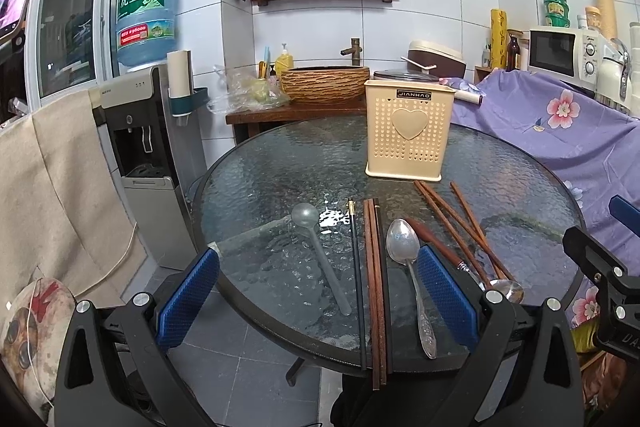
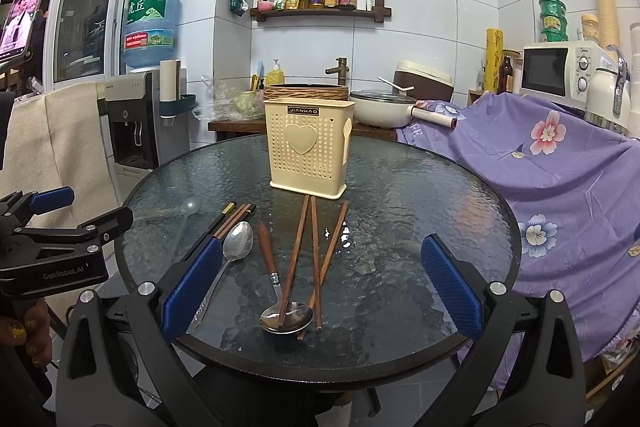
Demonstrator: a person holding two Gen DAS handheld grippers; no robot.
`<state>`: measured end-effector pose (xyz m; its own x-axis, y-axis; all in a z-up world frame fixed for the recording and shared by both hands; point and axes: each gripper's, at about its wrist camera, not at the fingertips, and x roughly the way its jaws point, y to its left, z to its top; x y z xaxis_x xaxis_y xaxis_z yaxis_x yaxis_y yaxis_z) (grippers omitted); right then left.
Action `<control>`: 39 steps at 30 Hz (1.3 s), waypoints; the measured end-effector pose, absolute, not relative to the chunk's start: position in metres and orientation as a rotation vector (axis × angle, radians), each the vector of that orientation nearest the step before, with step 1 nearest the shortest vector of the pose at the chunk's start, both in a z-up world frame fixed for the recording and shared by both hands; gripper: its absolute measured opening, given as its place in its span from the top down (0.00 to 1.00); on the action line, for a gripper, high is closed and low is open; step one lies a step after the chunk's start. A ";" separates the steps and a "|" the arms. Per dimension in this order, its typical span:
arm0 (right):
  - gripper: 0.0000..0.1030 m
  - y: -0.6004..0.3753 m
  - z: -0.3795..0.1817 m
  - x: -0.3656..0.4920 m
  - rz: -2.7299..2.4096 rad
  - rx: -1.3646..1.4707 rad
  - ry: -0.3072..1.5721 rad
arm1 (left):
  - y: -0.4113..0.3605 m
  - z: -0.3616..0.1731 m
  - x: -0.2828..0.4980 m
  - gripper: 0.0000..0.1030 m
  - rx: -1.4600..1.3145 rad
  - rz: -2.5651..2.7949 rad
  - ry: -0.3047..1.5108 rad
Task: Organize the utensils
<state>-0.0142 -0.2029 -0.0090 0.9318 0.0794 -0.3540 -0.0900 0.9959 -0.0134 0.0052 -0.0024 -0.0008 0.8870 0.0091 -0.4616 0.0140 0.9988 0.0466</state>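
Observation:
A cream perforated utensil holder (image 1: pixel 408 133) (image 2: pixel 308 143) stands upright at the back of the round glass table (image 1: pixel 280 163) (image 2: pixel 440 195). In front of it lie a clear plastic spoon (image 1: pixel 320 251) (image 2: pixel 190 207), dark and brown chopsticks (image 1: pixel 374 275) (image 2: pixel 228 221), a steel spoon (image 1: pixel 408 267) (image 2: pixel 236 247), a wood-handled spoon (image 1: pixel 452 257) (image 2: pixel 280 291) and three loose brown chopsticks (image 1: pixel 460 223) (image 2: pixel 316 259). My left gripper (image 1: pixel 318 301) hovers open over the near edge, with nothing between its fingers. My right gripper (image 2: pixel 322 285) also stands open and empty, above the loose chopsticks.
A purple flowered cloth (image 1: pixel 560 131) (image 2: pixel 560 179) covers furniture to the right. A water dispenser (image 1: pixel 136 147) (image 2: pixel 132 123) and a beige towel (image 1: pixel 52 195) stand left. A wooden counter with a woven basin (image 1: pixel 324 83) lies behind the table. A hand (image 2: pixel 24 331) holds the left gripper.

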 end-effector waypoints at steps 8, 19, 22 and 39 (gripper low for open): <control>0.05 -0.203 -0.009 -0.014 0.087 -0.030 0.361 | -0.002 -0.002 0.004 0.06 0.046 -0.009 0.473; 0.05 -0.203 -0.009 -0.009 0.088 -0.027 0.371 | -0.001 -0.003 0.006 0.06 0.041 -0.014 0.476; 0.05 -0.202 -0.010 -0.006 0.093 -0.028 0.379 | -0.001 -0.005 0.008 0.06 0.043 -0.016 0.480; 0.07 -0.222 -0.019 0.078 0.148 -0.009 0.595 | 0.042 -0.018 0.078 0.19 0.024 -0.048 0.667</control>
<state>0.0777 -0.2216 -0.0195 0.8177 0.1366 -0.5592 -0.1419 0.9893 0.0342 0.0779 0.0418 -0.0185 0.7848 -0.0364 -0.6186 0.0520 0.9986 0.0073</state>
